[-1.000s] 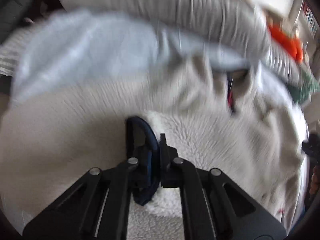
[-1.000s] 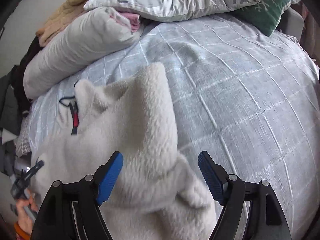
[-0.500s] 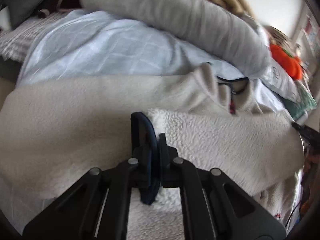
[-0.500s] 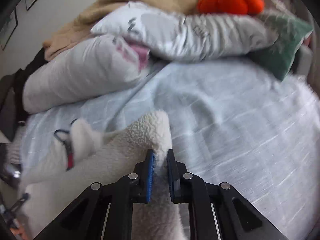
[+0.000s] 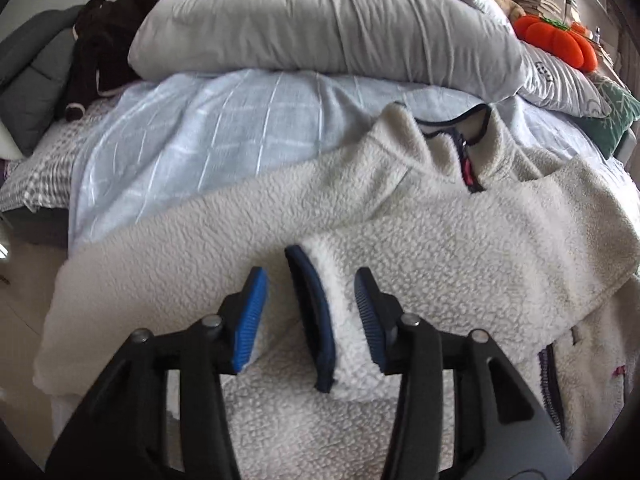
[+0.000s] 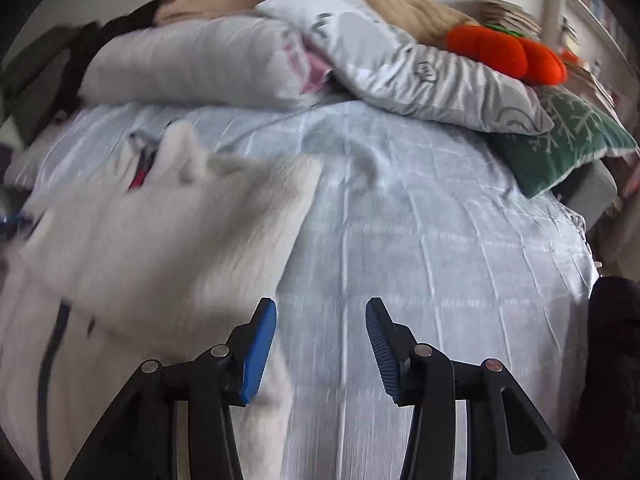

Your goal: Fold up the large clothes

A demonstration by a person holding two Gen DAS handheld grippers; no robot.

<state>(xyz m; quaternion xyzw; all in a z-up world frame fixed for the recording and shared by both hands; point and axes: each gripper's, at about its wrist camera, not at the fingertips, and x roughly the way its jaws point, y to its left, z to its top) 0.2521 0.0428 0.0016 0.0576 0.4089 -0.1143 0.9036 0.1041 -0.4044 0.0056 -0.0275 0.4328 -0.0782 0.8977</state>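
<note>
A cream fleece jacket (image 5: 400, 232) with a dark-trimmed zip collar (image 5: 464, 136) lies on the pale blue bedspread (image 5: 192, 136). Both sleeves lie folded across its body. My left gripper (image 5: 310, 312) is open, its blue pads either side of a navy-trimmed sleeve cuff (image 5: 320, 320) that lies loose between them. My right gripper (image 6: 320, 344) is open and empty over the bedspread (image 6: 440, 240), just right of the jacket (image 6: 160, 240), which is blurred there.
Grey pillows (image 5: 320, 28) are stacked at the head of the bed. An orange pumpkin plush (image 6: 508, 54) and a green snowflake cushion (image 6: 568, 136) sit at the far right. Dark clothes (image 5: 100, 48) lie at the far left.
Both grippers were shut on the jacket's sleeves half a second ago. Both have opened and let go, and the right one has drawn back off the jacket.
</note>
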